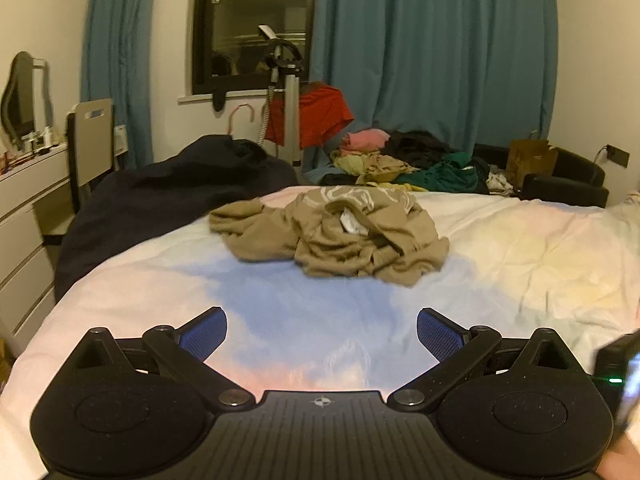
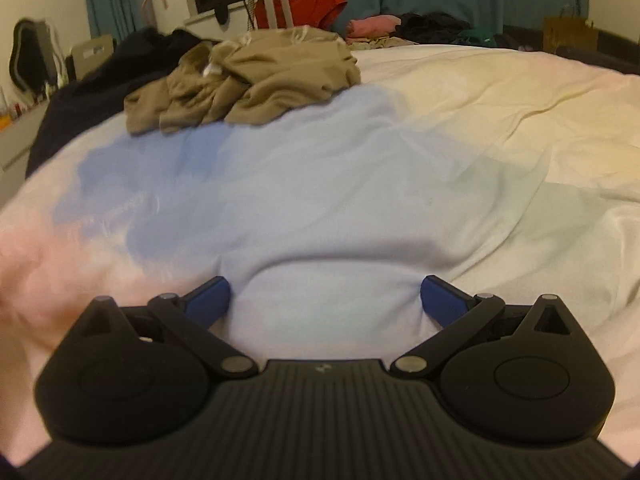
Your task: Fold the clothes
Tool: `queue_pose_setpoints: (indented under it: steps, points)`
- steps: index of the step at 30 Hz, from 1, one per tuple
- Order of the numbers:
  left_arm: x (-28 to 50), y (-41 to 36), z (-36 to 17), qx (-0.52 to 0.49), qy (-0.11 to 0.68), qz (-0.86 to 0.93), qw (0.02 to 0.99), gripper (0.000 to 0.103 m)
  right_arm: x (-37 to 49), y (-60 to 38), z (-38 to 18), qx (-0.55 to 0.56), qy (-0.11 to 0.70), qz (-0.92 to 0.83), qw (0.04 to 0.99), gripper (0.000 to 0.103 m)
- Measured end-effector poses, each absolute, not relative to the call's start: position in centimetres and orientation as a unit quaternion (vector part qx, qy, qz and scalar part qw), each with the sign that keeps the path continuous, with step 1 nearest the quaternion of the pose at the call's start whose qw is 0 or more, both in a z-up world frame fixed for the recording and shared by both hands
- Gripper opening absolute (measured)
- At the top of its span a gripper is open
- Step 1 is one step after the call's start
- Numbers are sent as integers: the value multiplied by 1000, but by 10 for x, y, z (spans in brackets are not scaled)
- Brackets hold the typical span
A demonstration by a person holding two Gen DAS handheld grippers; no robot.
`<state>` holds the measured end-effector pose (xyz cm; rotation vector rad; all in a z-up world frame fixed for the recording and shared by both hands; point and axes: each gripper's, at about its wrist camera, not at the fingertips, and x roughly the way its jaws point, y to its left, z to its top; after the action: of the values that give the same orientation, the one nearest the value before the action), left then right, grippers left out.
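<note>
Left claw [image 1: 322, 334] spread wide, empty, low over the bed [image 1: 520, 264]; right claw [image 2: 325, 300] likewise wide, gripping nothing. Ahead, well apart: tan garment [image 1: 332, 236] crumpled mid-bed, unfolded. Beyond, more clothes [image 1: 400, 160] heaped. Folding apparently not yet begun.

The bed cover [image 1: 520, 248], coloured blue, pink and pale yellow, fills the middle of the view. A crumpled tan garment [image 1: 332, 236] lies on it, toward its far edge, with a pale printed pattern on top. The left gripper [image 1: 322, 334] hovers over the near part of the cover, its blue pads [image 1: 438, 336] wide apart and holding nothing, well apart from the garment. A dark duvet [image 1: 168, 196] lies at the cover's far left. Beyond the far edge is a pile of mixed clothes [image 1: 400, 162], and behind it hang blue curtains [image 1: 432, 52].
</note>
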<state>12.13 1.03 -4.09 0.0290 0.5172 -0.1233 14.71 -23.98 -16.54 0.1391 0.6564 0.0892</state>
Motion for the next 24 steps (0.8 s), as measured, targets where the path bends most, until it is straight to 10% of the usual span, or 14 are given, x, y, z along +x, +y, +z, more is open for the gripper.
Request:
queue_pose_setpoints:
  steps: [10,13,17,24]
  points:
    - [298,-16,-90,-42,279,-59,958,86,109,-266,-69,149,173,-12,973,103]
    - [340,-14,-106,-79,278,-52,956,66,102,-270,-67,132,123,3,984,103]
    - [366,-4,-124,-96,283,-50,953,11,118,-266,-84,68,90,-3,994,103]
    - [299,10,-74,-57,182,-117,975,5,146,-276,-112,87,114,-11,990,103]
